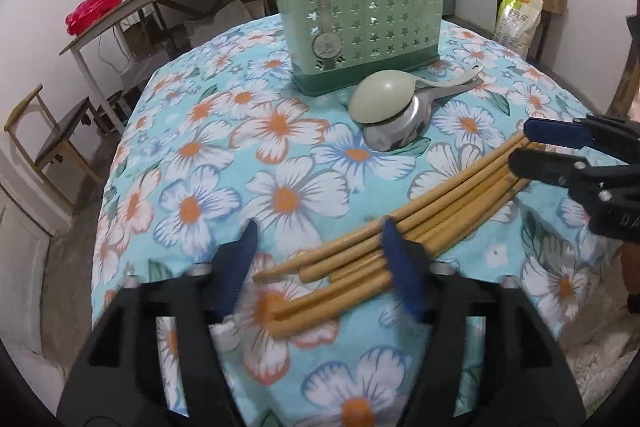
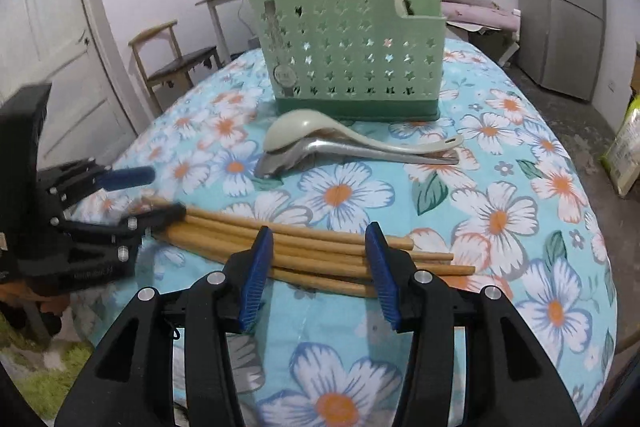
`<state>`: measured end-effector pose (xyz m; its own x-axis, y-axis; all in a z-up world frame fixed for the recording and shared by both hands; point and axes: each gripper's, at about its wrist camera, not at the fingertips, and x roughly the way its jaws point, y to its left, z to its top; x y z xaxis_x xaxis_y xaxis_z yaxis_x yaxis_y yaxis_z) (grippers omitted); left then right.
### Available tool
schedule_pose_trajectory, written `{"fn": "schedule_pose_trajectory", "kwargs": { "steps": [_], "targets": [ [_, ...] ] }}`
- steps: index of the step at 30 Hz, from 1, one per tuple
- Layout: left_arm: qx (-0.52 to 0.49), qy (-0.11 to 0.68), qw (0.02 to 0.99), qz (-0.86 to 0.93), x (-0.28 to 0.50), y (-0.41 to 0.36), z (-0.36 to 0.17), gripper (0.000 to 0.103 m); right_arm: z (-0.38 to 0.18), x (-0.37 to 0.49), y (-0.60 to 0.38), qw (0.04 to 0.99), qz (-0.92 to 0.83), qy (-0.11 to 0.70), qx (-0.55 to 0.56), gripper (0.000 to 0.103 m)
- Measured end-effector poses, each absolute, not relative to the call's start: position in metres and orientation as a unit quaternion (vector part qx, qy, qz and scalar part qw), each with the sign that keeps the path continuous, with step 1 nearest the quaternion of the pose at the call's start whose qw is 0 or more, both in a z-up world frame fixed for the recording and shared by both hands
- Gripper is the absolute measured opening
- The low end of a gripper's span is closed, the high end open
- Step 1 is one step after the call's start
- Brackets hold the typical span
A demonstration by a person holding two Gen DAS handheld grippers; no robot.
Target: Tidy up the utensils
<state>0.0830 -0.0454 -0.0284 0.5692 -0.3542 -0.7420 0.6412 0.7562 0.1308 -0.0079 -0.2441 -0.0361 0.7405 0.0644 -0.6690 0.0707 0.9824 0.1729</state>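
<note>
Chopstick step: both grippers at the bundle, nothing gripped.
Left gripper [image 1: 318,259] and right gripper [image 2: 320,261] spread, pads clear; chopsticks [image 2: 304,247] lie loose on the tablecloth [image 2: 500,227]. Next, I'd judge: gather, clamp, lift into the caddy [image 2: 352,51] behind the spoons [image 2: 320,143].

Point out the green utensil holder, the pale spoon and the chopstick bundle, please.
green utensil holder [image 1: 384,23]: left wrist view, perforated front wall.
pale spoon [image 2: 290,129]: right wrist view, back of its bowl.
chopstick bundle [image 2: 316,247]: right wrist view, mid-length of the sticks.
</note>
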Motion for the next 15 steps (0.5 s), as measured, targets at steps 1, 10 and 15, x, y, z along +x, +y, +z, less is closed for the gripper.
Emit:
{"fn": "schedule_pose_trajectory", "kwargs": {
  "steps": [1,10,15],
  "targets": [
    [0.191,0.363,0.865,-0.290,0.084,-0.043,-0.025,0.073,-0.032,-0.012,-0.246,0.929,-0.004,0.356,0.102,0.048],
    [0.155,0.403,0.853,-0.293,0.119,-0.057,-0.035,0.086,-0.029,-0.005,-0.246,0.923,-0.014,0.366,0.121,0.060],
    [0.078,0.427,0.850,-0.300,0.131,-0.047,-0.045,0.095,-0.040,0.004,-0.248,0.915,-0.025,0.385,0.119,0.068]
  ]
}}
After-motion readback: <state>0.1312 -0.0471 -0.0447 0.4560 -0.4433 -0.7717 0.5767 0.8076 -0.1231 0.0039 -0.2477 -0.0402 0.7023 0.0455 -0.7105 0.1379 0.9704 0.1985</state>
